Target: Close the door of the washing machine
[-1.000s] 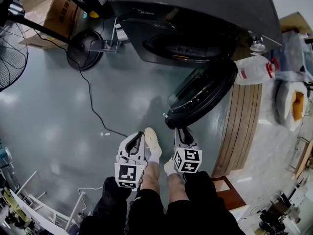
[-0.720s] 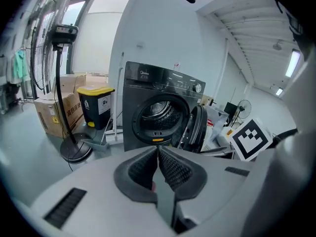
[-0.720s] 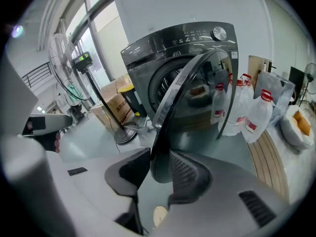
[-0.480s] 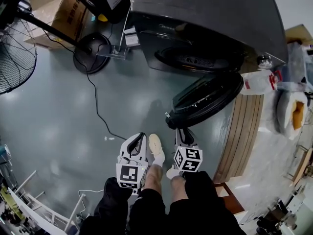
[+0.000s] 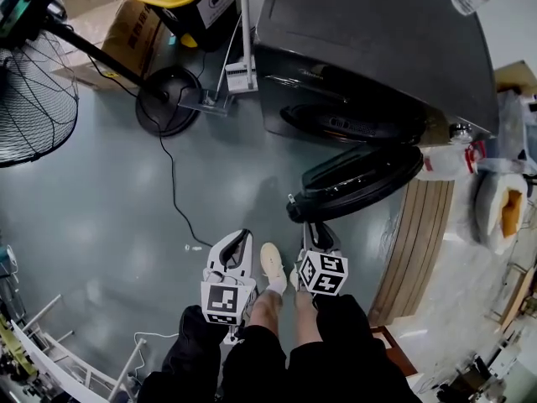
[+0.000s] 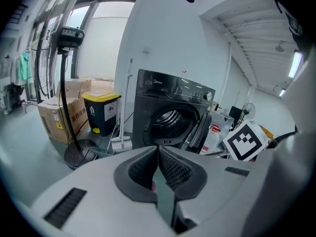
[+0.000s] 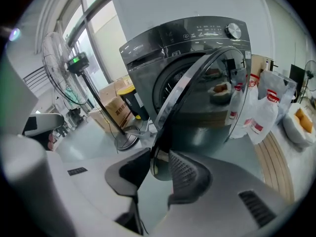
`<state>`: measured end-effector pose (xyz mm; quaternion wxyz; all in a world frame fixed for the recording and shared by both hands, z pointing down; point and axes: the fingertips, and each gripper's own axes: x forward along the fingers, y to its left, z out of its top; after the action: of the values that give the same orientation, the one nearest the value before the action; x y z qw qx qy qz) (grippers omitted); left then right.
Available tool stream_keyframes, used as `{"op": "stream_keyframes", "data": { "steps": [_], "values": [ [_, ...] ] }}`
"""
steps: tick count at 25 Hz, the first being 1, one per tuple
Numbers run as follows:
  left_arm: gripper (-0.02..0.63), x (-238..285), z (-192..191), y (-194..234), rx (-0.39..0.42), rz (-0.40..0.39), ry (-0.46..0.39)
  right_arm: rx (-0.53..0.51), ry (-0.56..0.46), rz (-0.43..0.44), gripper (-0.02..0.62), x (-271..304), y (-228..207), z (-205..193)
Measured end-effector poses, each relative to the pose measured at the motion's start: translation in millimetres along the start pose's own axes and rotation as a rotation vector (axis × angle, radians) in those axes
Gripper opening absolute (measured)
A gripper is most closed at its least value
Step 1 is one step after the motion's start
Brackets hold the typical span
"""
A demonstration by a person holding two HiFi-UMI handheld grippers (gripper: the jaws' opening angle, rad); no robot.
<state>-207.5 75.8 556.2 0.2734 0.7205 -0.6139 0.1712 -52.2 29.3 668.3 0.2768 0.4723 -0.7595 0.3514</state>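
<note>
The washing machine (image 5: 377, 49) stands on the grey floor (image 5: 109, 200) with its round door (image 5: 361, 179) swung out toward the person. The door is hinged on the side by the detergent bottles (image 5: 445, 162), so its free edge is the end nearest the person. The right gripper (image 5: 317, 229) has that edge: in the right gripper view the dark rim runs straight up between the jaws, which are closed partway onto it. Holding the free edge, far from the hinge, probably gives the most leverage and lets the person steer the swing instead of slamming the door. The left gripper (image 5: 239, 243) has its jaws pressed together on nothing. It hangs beside the person's shoe (image 5: 272, 263), aimed at the open drum (image 6: 170, 122), likely kept out of the door's path.

A second ago the door stuck out steeply from the machine's front. It now lies flatter and nearer the opening, so it appears to be part of the way shut. The machine also fills more of the head view, and the standing fan (image 5: 33, 99) and the yellow-lidded bin (image 5: 197, 2) sit lower in it. That fits the person stepping in behind the door. The right jaws look no wider or narrower than before.
</note>
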Motion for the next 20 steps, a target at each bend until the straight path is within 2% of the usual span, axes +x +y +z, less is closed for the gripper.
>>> {"op": "stream_keyframes", "data": {
  "steps": [9,13,20],
  "values": [
    [0.031,19.3,4.9,25.5,-0.030,0.024,0.009,-0.036,-0.011,0.029,0.130,32.3,20.6,30.9],
    [0.031,33.9,8.6,40.0,-0.038,0.043,0.014,-0.018,-0.004,0.039,0.126,49.9,28.5,46.8],
    [0.031,55.8,30.5,62.6,-0.062,0.074,0.027,-0.027,0.010,0.049,0.117,76.0,40.6,73.9]
  ]
}}
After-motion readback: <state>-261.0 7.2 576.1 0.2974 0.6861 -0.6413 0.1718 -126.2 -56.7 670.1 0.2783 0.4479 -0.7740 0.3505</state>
